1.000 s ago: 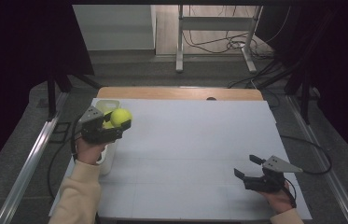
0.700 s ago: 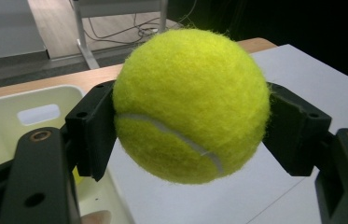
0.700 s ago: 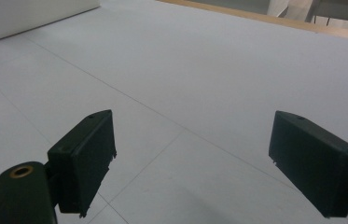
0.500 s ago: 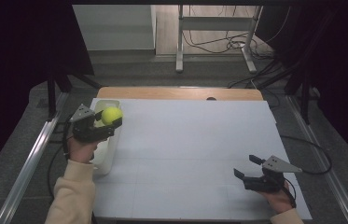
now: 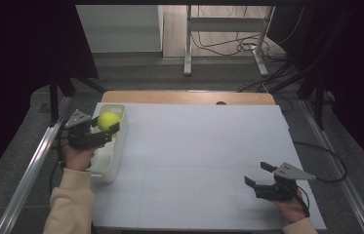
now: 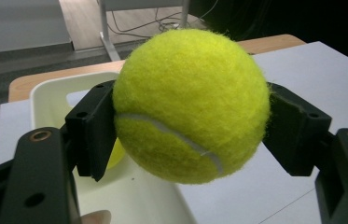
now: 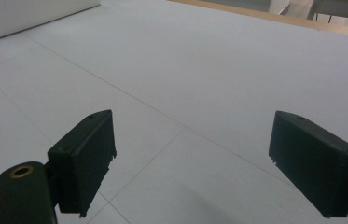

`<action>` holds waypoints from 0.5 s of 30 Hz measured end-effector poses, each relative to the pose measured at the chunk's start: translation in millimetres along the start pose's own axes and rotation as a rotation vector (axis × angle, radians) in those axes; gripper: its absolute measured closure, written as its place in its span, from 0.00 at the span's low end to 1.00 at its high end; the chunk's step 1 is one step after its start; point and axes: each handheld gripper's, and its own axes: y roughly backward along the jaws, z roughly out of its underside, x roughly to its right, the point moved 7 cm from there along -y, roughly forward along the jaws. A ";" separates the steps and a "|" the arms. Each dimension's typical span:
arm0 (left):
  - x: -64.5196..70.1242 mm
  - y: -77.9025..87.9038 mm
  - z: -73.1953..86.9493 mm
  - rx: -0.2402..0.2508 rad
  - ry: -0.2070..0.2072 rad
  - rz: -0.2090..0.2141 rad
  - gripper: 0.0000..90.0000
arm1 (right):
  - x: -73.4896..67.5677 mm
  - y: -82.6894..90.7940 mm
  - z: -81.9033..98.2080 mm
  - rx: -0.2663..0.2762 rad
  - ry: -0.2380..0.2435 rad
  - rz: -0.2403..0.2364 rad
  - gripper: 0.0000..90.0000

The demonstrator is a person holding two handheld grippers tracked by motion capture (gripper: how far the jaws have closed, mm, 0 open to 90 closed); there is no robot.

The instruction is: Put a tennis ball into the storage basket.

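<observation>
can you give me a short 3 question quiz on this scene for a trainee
1. True or false: the left gripper holds a tennis ball between its jaws.
2. What lies below the ball? A) a red plate B) a white bin C) a metal pot
3. How do the jaws of the right gripper stand, and what is between them?

Key
1. True: both pads press on the ball's sides.
2. B. In the left gripper view the bin also shows something yellow inside it, too hidden to identify.
3. Open, with nothing between them, above the bare white table.
</observation>
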 end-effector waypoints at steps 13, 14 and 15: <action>-13.3 5.2 6.2 -0.030 0.009 -0.029 0.29 | -0.5 -0.3 0.2 -0.005 0.002 0.001 0.17; -13.8 5.2 6.4 -0.031 0.009 -0.029 0.29 | -0.5 -0.3 0.3 -0.005 0.002 0.001 0.17; -14.2 5.0 6.7 -0.033 0.010 -0.028 0.29 | -0.7 -0.3 0.2 -0.002 0.002 -0.001 0.17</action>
